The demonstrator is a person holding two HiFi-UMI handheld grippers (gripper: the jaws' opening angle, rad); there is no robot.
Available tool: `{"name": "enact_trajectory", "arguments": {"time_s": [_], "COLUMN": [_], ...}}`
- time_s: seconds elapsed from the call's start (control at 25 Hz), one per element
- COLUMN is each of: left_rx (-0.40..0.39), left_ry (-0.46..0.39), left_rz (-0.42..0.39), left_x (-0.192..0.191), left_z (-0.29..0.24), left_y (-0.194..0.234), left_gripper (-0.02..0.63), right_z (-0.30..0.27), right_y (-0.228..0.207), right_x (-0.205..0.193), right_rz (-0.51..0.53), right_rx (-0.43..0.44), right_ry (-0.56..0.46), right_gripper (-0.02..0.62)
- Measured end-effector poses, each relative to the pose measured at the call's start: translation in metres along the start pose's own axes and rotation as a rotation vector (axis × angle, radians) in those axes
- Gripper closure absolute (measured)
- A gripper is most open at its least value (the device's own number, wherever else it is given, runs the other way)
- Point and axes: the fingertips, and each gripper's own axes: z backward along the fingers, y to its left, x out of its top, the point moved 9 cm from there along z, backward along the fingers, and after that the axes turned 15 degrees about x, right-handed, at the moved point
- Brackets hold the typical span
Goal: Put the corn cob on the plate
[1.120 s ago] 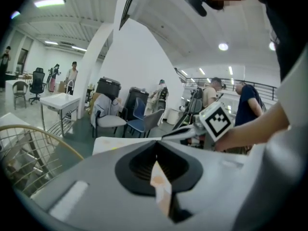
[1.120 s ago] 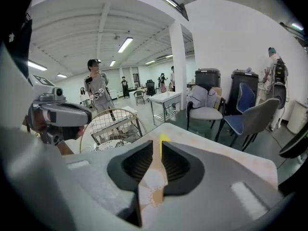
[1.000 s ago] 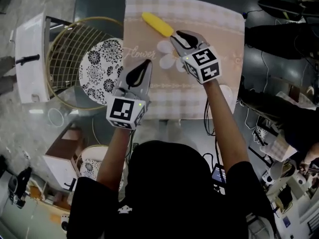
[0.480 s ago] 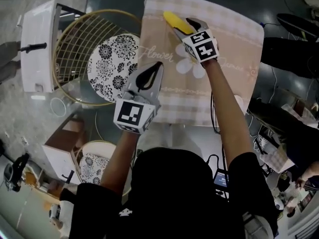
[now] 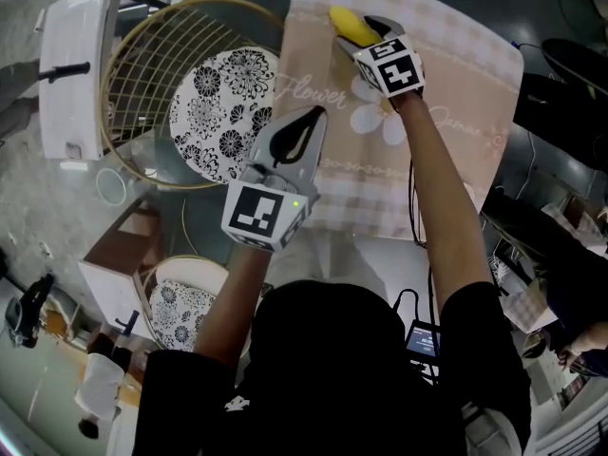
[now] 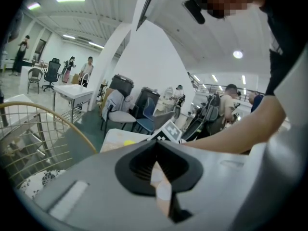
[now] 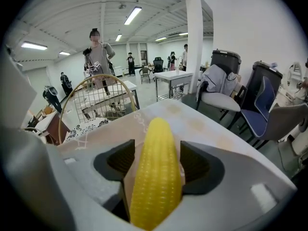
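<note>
Jaws wide apart on right gripper (image 7: 157, 160), just been opening, pads to either side of corn (image 5: 348, 23) without pressing it. Corn lying lengthwise between them on desk (image 5: 456, 84), tip pointing away. Left gripper (image 5: 315, 114) closed, empty, above desk's left edge. Pink cloth (image 5: 432, 174) over desk, checked border, flower print. Off desk's left side, floral plate (image 5: 223, 112) inside gold wire basket (image 5: 142, 74), well apart from corn. Beyond, bright hall with ceiling strip lights, chairs, tables, people standing far back.
</note>
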Motion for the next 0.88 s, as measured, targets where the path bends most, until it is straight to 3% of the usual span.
{"name": "enact_trajectory", "arguments": {"time_s": [0.24, 0.68, 0.88], "left_rx": [0.01, -0.035, -0.044], "left_ry": [0.021, 0.02, 0.026], "left_rz": [-0.002, -0.003, -0.01], "left_x": [-0.008, -0.006, -0.007], "left_z": [0.0, -0.007, -0.006], "left_y": [0.009, 0.001, -0.003], "left_gripper": [0.598, 0.597, 0.597], "right_z": [-0.01, -0.009, -0.008], "right_y": [-0.004, -0.008, -0.006], "right_x": [-0.01, -0.018, -0.018], "right_rz": [-0.009, 0.006, 0.011], "right_rx": [0.001, 0.014, 0.012], "right_ry": [0.031, -0.061, -0.075], "right_gripper": [0.299, 0.293, 0.335]}}
